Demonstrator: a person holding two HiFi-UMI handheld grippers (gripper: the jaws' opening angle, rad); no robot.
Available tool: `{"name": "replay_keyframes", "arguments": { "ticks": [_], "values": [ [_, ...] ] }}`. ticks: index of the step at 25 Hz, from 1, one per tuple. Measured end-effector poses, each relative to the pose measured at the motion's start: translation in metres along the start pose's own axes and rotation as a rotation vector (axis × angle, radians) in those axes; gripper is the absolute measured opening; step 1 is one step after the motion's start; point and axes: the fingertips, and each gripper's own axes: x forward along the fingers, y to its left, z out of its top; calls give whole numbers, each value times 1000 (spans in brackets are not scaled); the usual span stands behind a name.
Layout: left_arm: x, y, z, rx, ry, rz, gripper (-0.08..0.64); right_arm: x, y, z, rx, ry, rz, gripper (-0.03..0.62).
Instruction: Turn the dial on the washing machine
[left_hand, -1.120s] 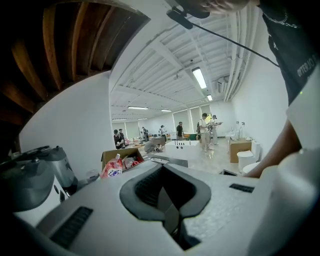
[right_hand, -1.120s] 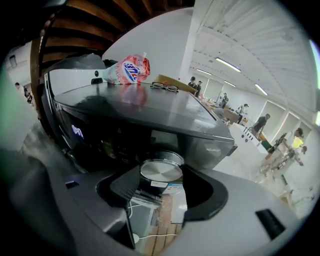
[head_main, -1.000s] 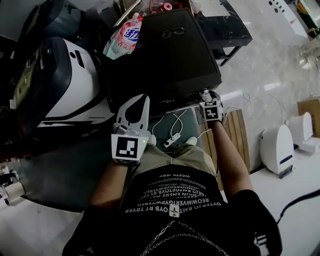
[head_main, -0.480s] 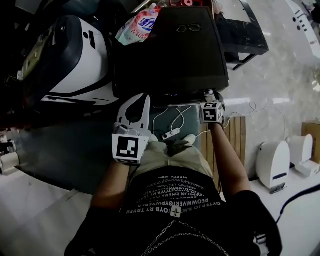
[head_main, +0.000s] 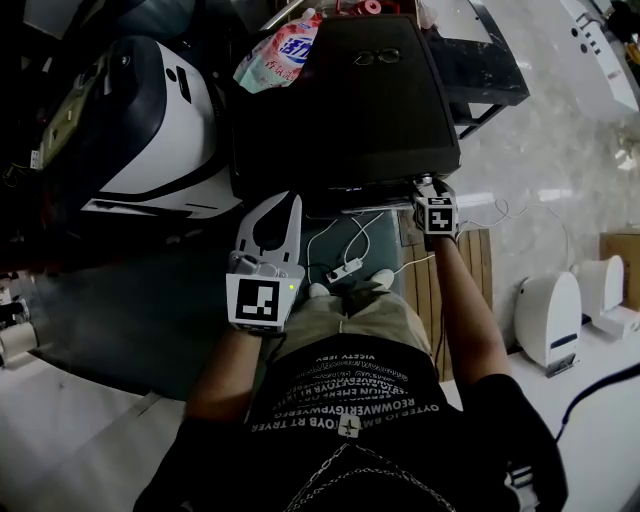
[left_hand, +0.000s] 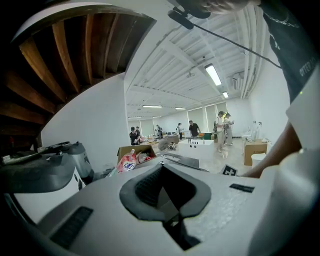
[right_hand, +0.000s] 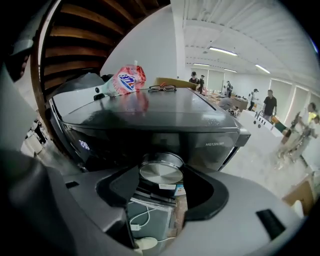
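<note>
Right gripper view shows the right gripper (right_hand: 161, 176) with fingers clamped on the dial (right_hand: 160, 170) on the washer (right_hand: 150, 112) front, the left gripper (left_hand: 162, 170) closed and empty; the smooth metal could slip if twisted under a weak squeeze.

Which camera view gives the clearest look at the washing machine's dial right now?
The right gripper view: the silver dial sits face-on between that gripper's jaws. In the head view the right gripper covers it; the left gripper view points elsewhere.
</note>
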Motion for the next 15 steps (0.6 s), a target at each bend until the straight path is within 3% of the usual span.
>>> {"name": "replay_keyframes", "arguments": {
  "ticks": [7, 12, 15],
  "values": [
    [-23, 22, -13, -5, 29, 16, 5, -6, 8, 8, -149, 12, -174, 285],
    [-33, 27, -23, 13, 37, 11, 5, -4, 7, 8, -168, 46, -207, 287],
    [-38, 32, -21, 4, 56, 23, 5, -3, 7, 7, -142, 45, -184, 268]
  ]
}}
